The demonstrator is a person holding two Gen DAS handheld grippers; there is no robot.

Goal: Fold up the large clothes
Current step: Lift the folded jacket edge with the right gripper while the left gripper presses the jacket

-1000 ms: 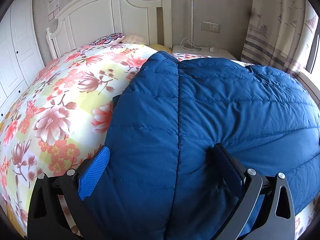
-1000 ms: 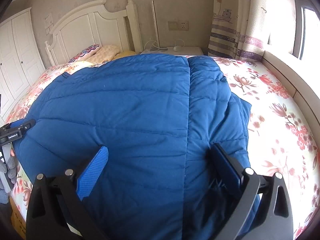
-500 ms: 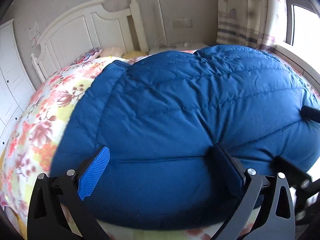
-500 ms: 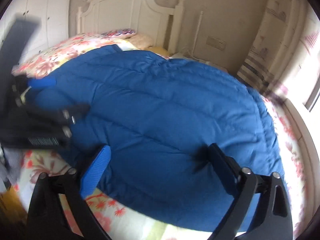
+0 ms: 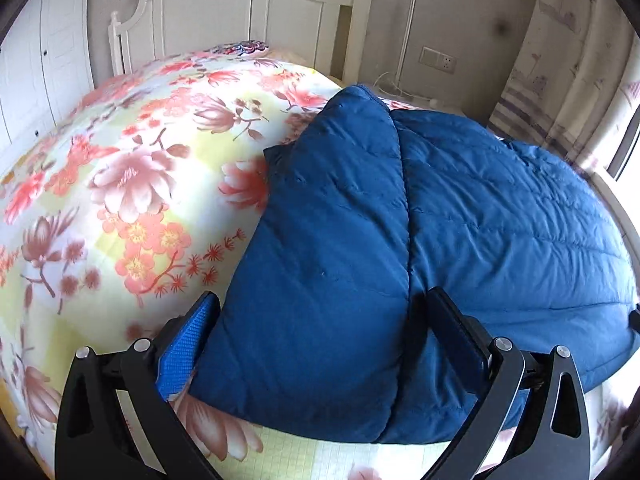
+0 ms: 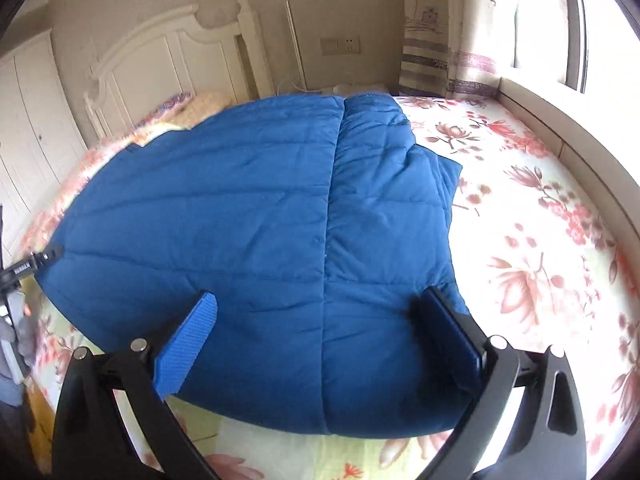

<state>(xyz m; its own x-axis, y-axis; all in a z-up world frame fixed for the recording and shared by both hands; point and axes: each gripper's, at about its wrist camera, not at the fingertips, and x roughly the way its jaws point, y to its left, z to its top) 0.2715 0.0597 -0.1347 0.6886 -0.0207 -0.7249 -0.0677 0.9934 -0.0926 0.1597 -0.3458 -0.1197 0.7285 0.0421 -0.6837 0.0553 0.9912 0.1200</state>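
Observation:
A blue quilted down jacket [image 5: 480, 216] lies folded on the floral bedspread [image 5: 132, 168], with a fold seam running away from me. My left gripper [image 5: 320, 320] is open over the jacket's near left corner, its fingers spread on either side of the padded fold. In the right wrist view the same jacket [image 6: 224, 208] fills the middle. My right gripper [image 6: 320, 320] is open over its near hem on the right side. The tip of the left gripper [image 6: 36, 262] shows at the jacket's left edge. Neither gripper holds any fabric.
A white headboard [image 5: 240, 12] and pillows [image 6: 200, 102] stand at the far end of the bed. A nightstand with cables sits by the wall socket [image 6: 340, 45]. A curtain [image 6: 448, 28] and window ledge run along the right, white wardrobe doors [image 5: 40, 52] along the left.
Both cameras swung sideways half a second ago and are back facing the headboard. They now sit a little farther back, so the jacket's near hem and bedspread in front show. Both grippers stayed open.

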